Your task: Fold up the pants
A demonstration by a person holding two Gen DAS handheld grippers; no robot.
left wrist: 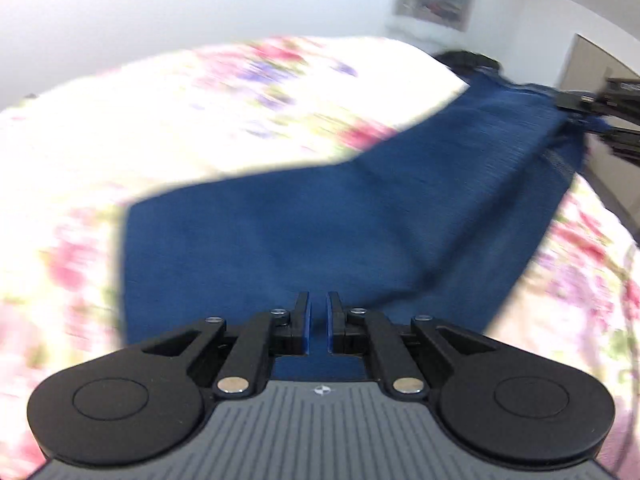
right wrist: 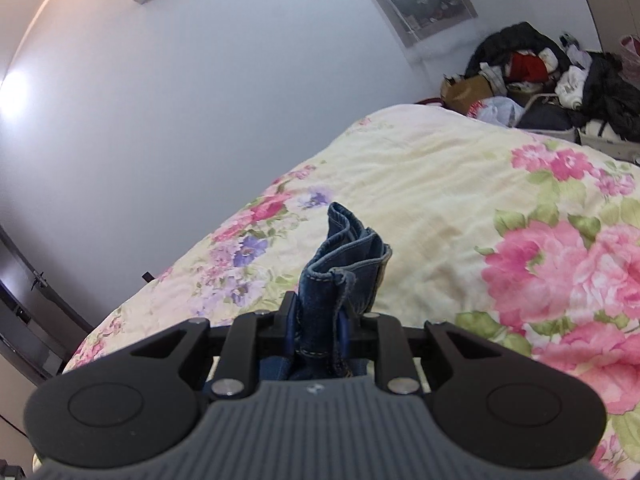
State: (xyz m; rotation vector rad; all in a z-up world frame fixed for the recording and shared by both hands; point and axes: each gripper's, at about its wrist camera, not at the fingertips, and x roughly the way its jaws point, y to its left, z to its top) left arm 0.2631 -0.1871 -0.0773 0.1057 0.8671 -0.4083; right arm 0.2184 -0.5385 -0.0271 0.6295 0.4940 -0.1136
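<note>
— Bed (right wrist: 440, 184) under us, pants (left wrist: 320, 220) stretched above it. Which step are we on?
— We carry the fold: left hand-held gripper (left wrist: 319, 322) pinching denim, right hand-held gripper (right wrist: 318, 328) pinching the bunched hem. Next we lay it flat.

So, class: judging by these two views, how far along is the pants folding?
Done: no finished fold shows. In hand: the left gripper pinches one edge of the blue pants, and the right gripper clamps bunched denim; the cloth spans between them above the floral bedspread. Left: folding it over and laying it flat.
</note>
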